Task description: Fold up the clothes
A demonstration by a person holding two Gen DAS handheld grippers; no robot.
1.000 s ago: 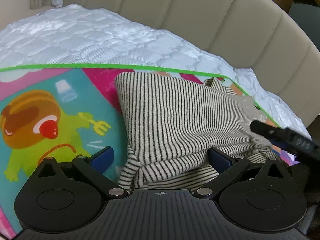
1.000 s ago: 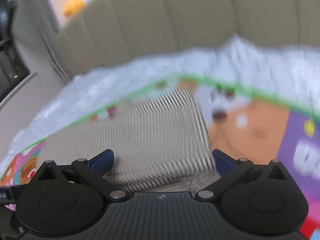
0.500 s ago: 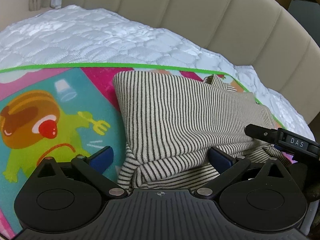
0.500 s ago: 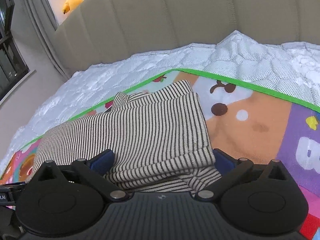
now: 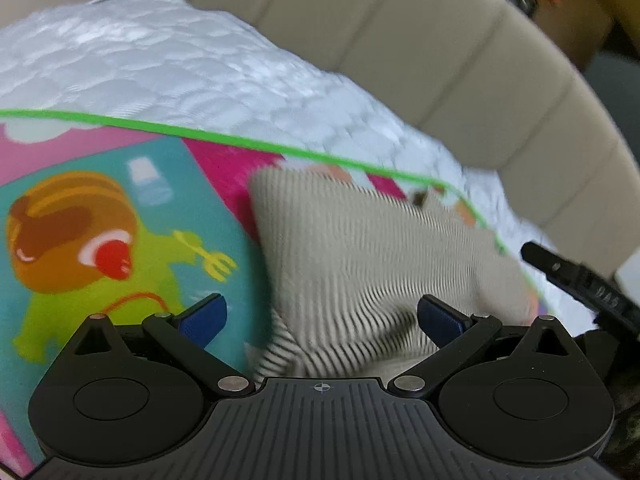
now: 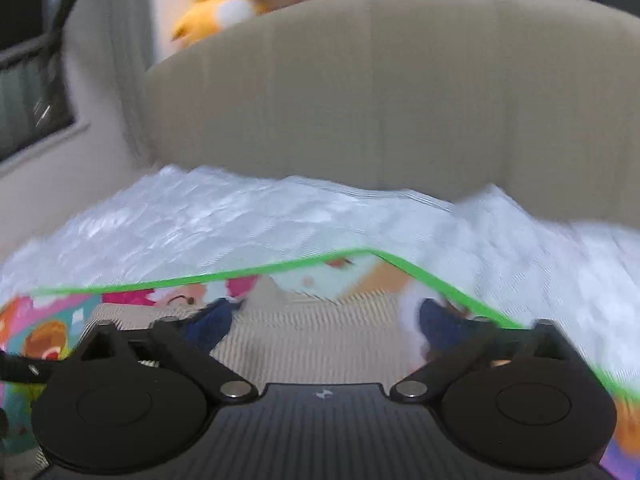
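Note:
A folded cream-and-black striped garment (image 5: 360, 248) lies on a colourful cartoon mat (image 5: 100, 240) with a green border. My left gripper (image 5: 322, 316) is open at the garment's near edge, and the fabric bunches up between its blue pads (image 5: 204, 316), closer to the right one. In the right wrist view, which is blurred, the striped garment (image 6: 320, 332) runs between the pads of my right gripper (image 6: 324, 326). Those jaws are closing but still stand wide, with no pad seen pressing the cloth. The right gripper (image 5: 580, 284) also shows as a black finger at the garment's right end.
The mat lies on a white quilted mattress cover (image 5: 180, 68) with a beige padded headboard (image 6: 380, 92) curving behind it. A yellow plush toy (image 6: 216, 4) sits above the headboard. A dark window (image 6: 28, 80) is at the far left.
The right wrist view has risen and tilted up, showing more headboard, and its jaws have narrowed slightly. The garment looks blurred and shifted in the left view, where the right gripper's finger sits higher.

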